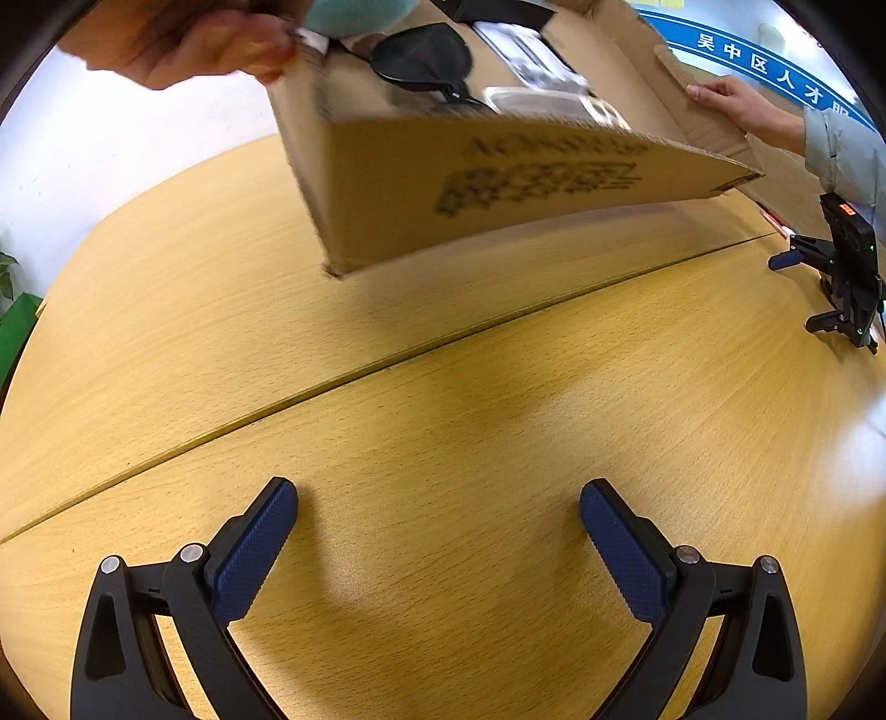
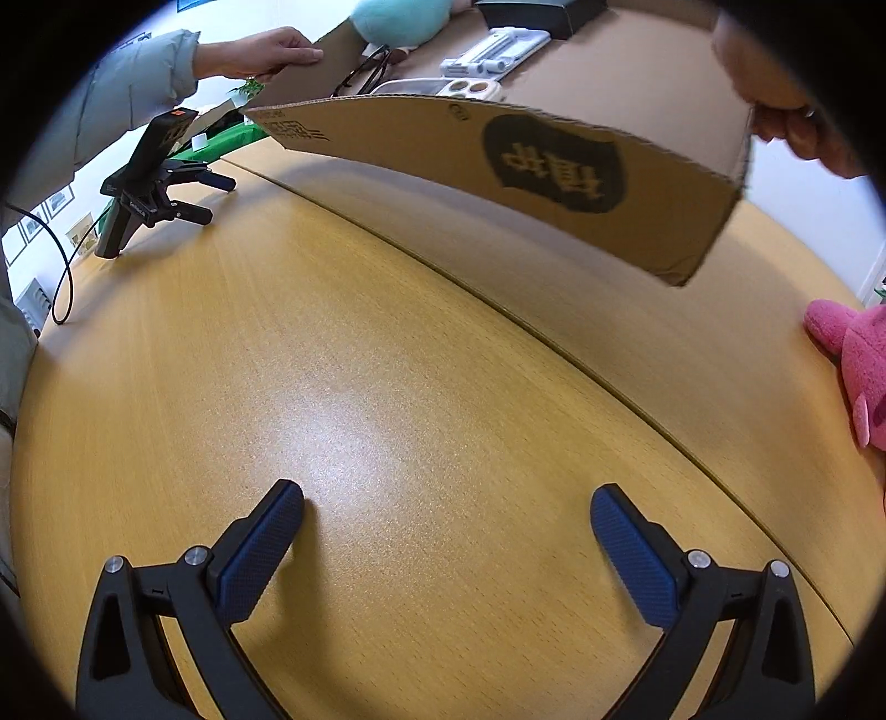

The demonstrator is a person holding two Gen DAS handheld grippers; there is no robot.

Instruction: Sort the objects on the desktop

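None of the sorting looks begun: the objects to sort sit together inside a cardboard box [image 1: 498,183] that two bare hands hold tilted above the wooden table [image 1: 443,415], one hand [image 1: 183,44] at the upper left of the left wrist view and the other [image 1: 736,99] at the upper right. In the box, across the top of that view, lie dark glasses [image 1: 426,58], a teal plush [image 1: 354,14], a clear plastic case [image 1: 545,102] and a white packaged item [image 1: 531,52]; everything is left to do, I judge. Left gripper [image 1: 437,545] rests low over bare table with its jaws spread wide and nothing between them. Right gripper [image 2: 446,551] likewise stands wide apart and holds nothing; it also shows at the right edge of the left wrist view. A pink plush [image 2: 853,365] sits at the right edge of the right wrist view. The raised box itself blocks any reach to its contents until they are on the table.
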